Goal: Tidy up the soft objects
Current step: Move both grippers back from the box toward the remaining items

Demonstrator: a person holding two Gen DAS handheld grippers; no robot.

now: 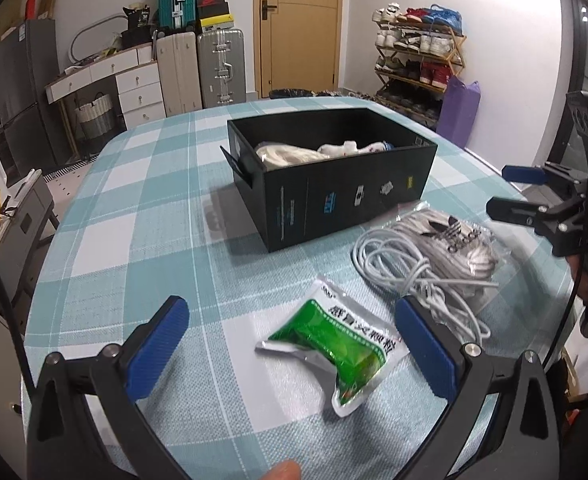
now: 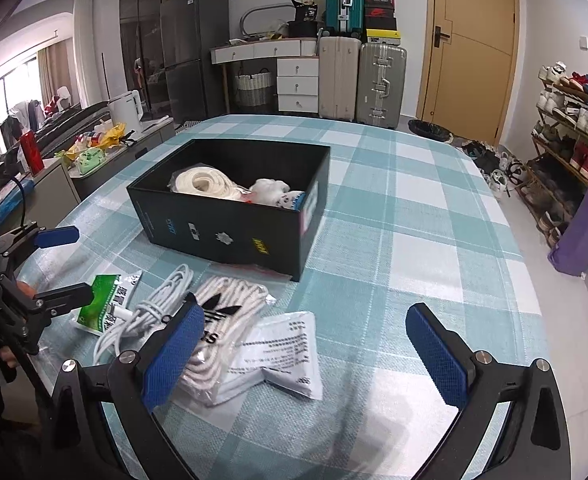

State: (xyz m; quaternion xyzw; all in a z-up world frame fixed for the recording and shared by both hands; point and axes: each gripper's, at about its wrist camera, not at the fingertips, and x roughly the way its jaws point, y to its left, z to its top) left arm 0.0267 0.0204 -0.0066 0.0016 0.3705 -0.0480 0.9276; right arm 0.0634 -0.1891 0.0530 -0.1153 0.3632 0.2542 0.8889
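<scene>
While both tongs gape, left tongs (image 1: pixel 290 344) straddle green sachet (image 1: pixel 335 348).

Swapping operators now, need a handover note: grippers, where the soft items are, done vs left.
Left gripper: open, empty, hovering over the green sachet.
Right gripper: open, empty, above the bagged shoelaces and white paper packet.
Done: white rope coil and a white soft item are in the black box.
Left on the checked tablecloth: green sachet, white cable, bagged shoelaces, white paper packet, all lying in front of the box.
</scene>
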